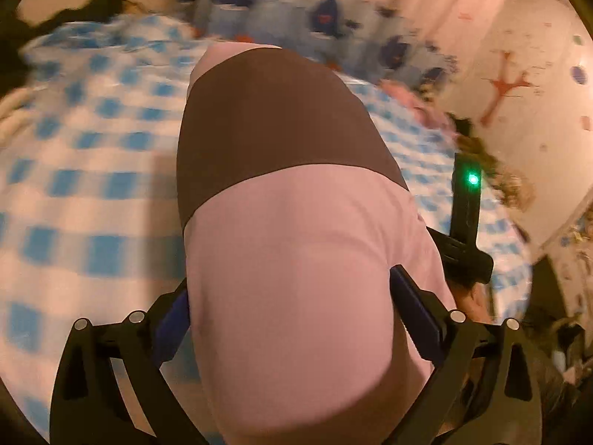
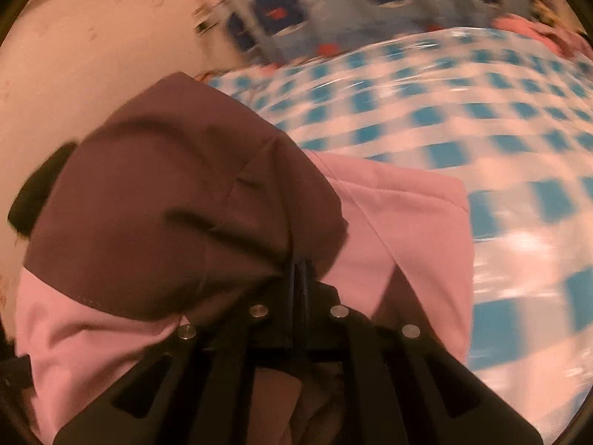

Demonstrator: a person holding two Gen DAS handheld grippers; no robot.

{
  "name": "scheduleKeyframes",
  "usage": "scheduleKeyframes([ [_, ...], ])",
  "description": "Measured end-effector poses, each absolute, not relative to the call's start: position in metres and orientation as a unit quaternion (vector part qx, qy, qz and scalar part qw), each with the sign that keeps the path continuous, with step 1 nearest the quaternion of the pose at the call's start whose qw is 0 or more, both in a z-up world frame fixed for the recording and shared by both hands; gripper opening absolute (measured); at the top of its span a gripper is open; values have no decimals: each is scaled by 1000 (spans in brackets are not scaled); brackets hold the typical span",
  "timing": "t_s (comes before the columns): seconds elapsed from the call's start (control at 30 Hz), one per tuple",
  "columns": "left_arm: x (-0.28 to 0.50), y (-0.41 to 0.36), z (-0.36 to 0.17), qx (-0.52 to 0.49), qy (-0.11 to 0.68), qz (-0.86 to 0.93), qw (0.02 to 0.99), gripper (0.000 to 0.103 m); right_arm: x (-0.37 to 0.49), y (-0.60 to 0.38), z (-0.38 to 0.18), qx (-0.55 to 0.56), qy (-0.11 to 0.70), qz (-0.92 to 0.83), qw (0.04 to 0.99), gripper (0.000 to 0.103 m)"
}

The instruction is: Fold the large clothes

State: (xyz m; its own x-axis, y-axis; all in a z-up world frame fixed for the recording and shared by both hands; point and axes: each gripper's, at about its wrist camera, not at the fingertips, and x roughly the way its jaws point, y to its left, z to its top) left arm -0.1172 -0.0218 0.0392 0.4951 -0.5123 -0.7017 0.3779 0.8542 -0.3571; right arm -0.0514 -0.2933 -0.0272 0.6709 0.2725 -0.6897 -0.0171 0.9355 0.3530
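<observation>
The right tongs (image 2: 301,270), at the lower centre of their view, are pinching the pink and brown garment (image 2: 178,185) above the checked bed cover (image 2: 481,118); that thin bite may be slipping. The left tongs (image 1: 292,319) are standing wide around bunched cloth, possibly merely cradling it, risking a lopsided fold.

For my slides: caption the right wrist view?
Right gripper clamped on pink-and-brown garment above checked cloth.
</observation>
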Motion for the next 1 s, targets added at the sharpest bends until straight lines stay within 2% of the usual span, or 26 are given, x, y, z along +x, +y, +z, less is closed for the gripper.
scheduleKeyframes([
  [0.07,-109,24,27,-78,469,-205,856,94,-40,-247,-48,120,424,96,893,6],
  [0.13,-103,62,30,-69,452,-110,882,94,-40,-226,-49,96,417,100,898,6],
  [0.23,-99,92,42,-152,416,-85,892,94,-40,-233,-52,103,421,98,896,5],
  [0.3,-90,56,53,-110,397,-121,903,94,-35,-246,-52,121,446,115,879,5],
  [0.37,-85,14,46,-78,414,-171,891,94,-32,-250,-40,98,481,115,864,5],
  [0.4,-81,-1,39,-69,429,-190,881,94,-33,-253,-34,97,494,111,857,10],
  [0.43,-78,-29,24,-24,450,-178,875,94,-36,-259,-22,111,494,111,855,26],
  [0.47,-81,-44,16,10,447,-164,879,94,-42,-264,-5,116,480,97,864,37],
  [0.57,-90,-66,11,41,445,-159,880,94,-63,-258,29,126,436,111,884,62],
  [0.6,-92,-72,11,50,445,-157,880,94,-65,-254,31,121,434,107,886,73],
  [0.67,-96,-77,9,65,444,-154,880,94,-65,-235,2,79,459,75,882,74],
  [0.7,-99,-84,3,87,443,-152,879,94,-64,-233,-20,80,466,76,878,79],
  [0.73,-103,-86,-4,103,435,-152,882,94,-67,-239,-40,103,453,79,882,82],
  [0.8,-113,-80,-14,116,421,-147,887,95,-71,-253,-64,151,442,91,880,82],
  [1.0,-103,-60,-11,88,417,-150,892,95,-71,-252,-44,139,461,89,872,82],
])
